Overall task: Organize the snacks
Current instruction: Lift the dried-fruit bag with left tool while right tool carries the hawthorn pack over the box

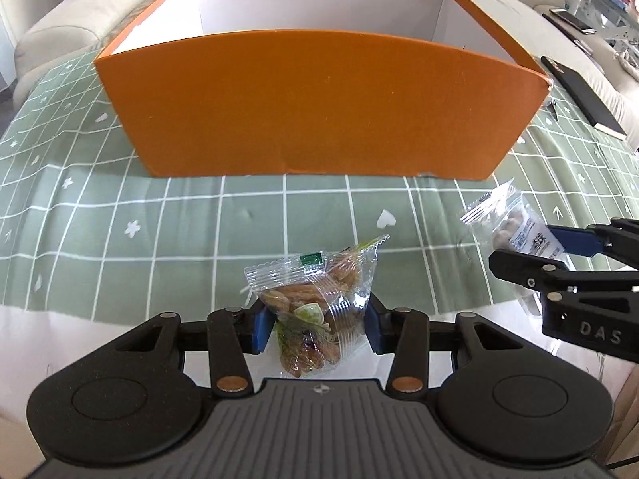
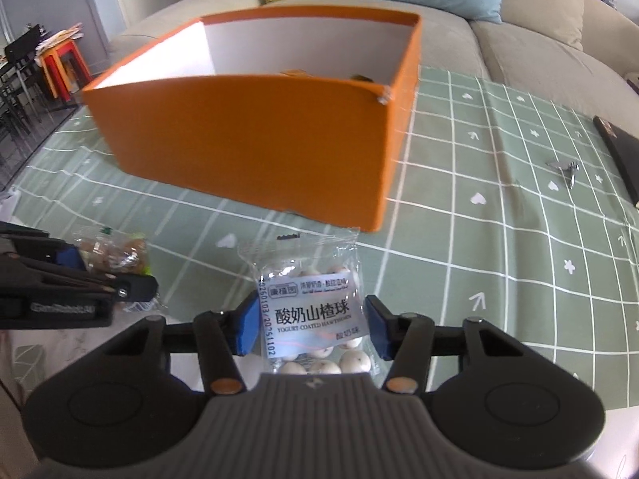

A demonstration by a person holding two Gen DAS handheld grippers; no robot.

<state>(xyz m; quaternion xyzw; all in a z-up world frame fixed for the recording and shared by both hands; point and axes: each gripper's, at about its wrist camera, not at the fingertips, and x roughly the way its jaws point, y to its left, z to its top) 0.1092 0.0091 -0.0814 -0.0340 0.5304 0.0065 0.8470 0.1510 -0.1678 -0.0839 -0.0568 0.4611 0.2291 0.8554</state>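
Note:
My left gripper (image 1: 316, 321) is shut on a clear packet of brown dried fruit (image 1: 315, 299), held just above the green checked tablecloth. My right gripper (image 2: 311, 325) is shut on a clear packet of white yogurt-coated hawthorn balls (image 2: 309, 307). The right gripper (image 1: 559, 255) with its packet (image 1: 507, 219) shows at the right of the left wrist view; the left gripper (image 2: 80, 271) with the fruit packet (image 2: 116, 253) shows at the left of the right wrist view. An open orange box (image 1: 319, 99) with white inner walls stands ahead of both grippers; it also shows in the right wrist view (image 2: 255, 135).
The green checked tablecloth (image 1: 159, 215) covers the table. A black notebook (image 1: 579, 92) and a small metal clip (image 2: 565, 167) lie to the right of the box. A beige sofa (image 2: 519, 44) with yellow and blue cushions stands behind. Some items lie inside the box.

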